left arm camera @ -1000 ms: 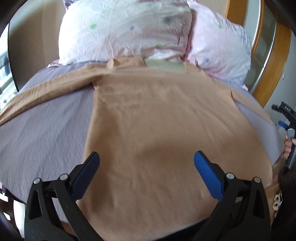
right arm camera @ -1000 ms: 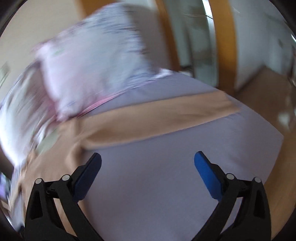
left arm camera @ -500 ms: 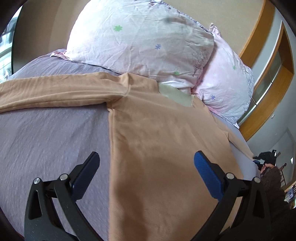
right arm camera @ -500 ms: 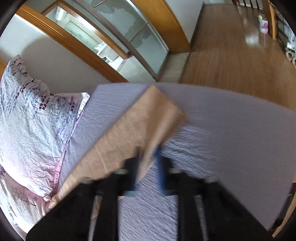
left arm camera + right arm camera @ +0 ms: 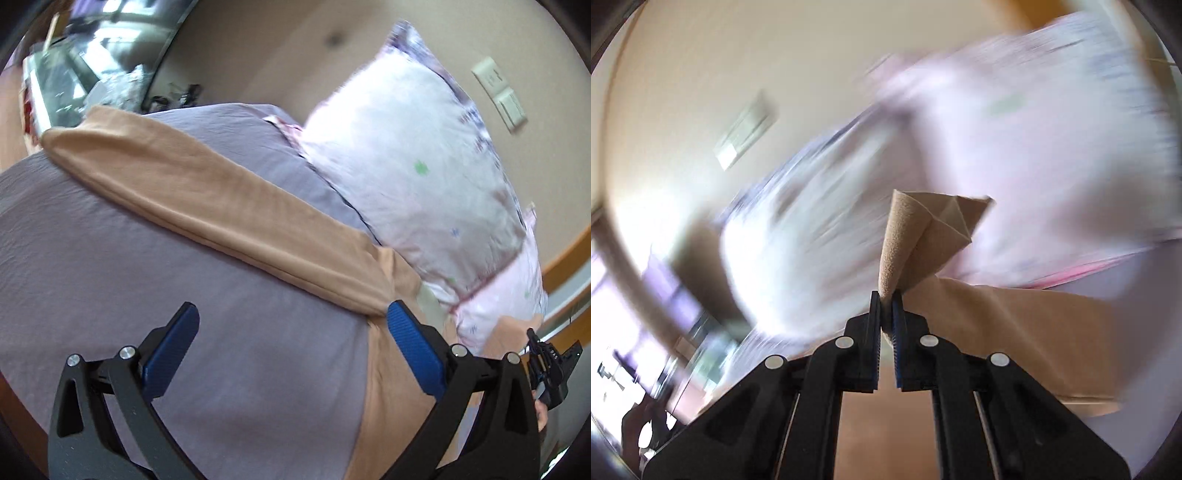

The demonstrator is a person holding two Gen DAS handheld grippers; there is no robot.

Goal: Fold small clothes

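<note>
A tan long-sleeved shirt (image 5: pixel 391 387) lies on the lilac bedsheet (image 5: pixel 110 295). In the left wrist view its left sleeve (image 5: pixel 207 199) stretches flat toward the far left bed edge. My left gripper (image 5: pixel 291 332) is open and empty, hovering over the sheet beside the sleeve's armpit. In the right wrist view my right gripper (image 5: pixel 885 295) is shut on the end of the other sleeve (image 5: pixel 923 236), which stands lifted above the jaws; the rest of the shirt (image 5: pixel 1034 325) trails below right. That view is motion-blurred.
Two white-pink floral pillows (image 5: pixel 417 155) lean at the bed's head, touching the shirt's collar. A beige wall with a switch plate (image 5: pixel 502 92) stands behind. A wooden frame (image 5: pixel 569 254) shows at right, and a cluttered window ledge (image 5: pixel 74 85) at far left.
My right gripper closed on the right sleeve's end and lifted it, swinging toward the pillows. My left gripper swung left, from over the shirt's body to over the left sleeve, still open.
</note>
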